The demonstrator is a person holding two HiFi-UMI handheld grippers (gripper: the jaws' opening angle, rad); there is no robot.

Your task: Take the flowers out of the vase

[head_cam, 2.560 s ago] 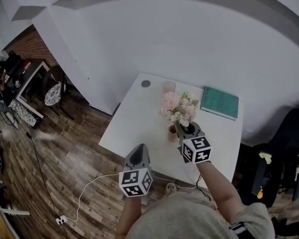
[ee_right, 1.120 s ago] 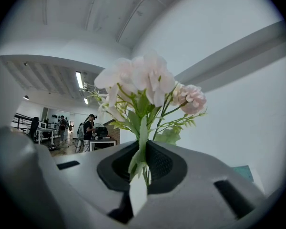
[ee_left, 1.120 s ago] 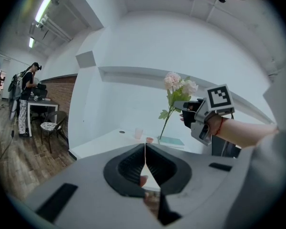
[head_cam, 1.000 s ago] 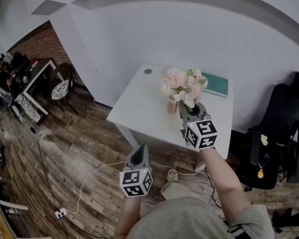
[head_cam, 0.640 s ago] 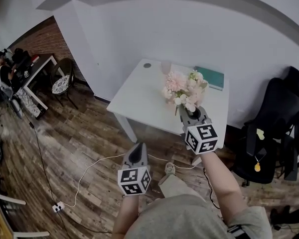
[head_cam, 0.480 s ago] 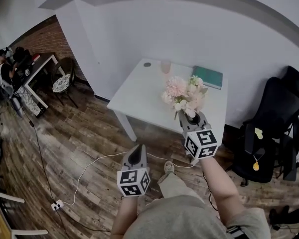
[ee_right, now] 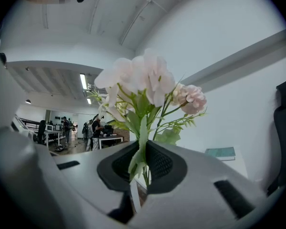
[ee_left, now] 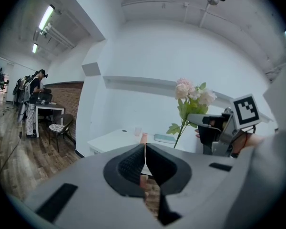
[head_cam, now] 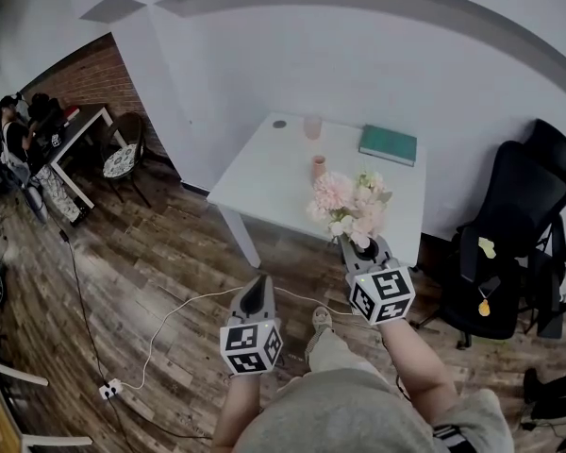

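Gripping the flowers point(head_cam: 351, 204), right gripper point(head_cam: 358, 243) hangs apart from vase point(head_cam: 319, 167).

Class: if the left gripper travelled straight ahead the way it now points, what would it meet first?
The left gripper would probably meet the white table, near the small pink vase lined up above its shut jaws; depth is unclear.

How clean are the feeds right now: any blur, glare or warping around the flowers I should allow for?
Head view: fisheye bows the table edges, light even, flowers fairly sharp. Right gripper view: blooms sharp, the stems in the right hand-held gripper slightly soft, dark corners. Left gripper view: strong barrel warp, black corners, strip lights glaring upper left.
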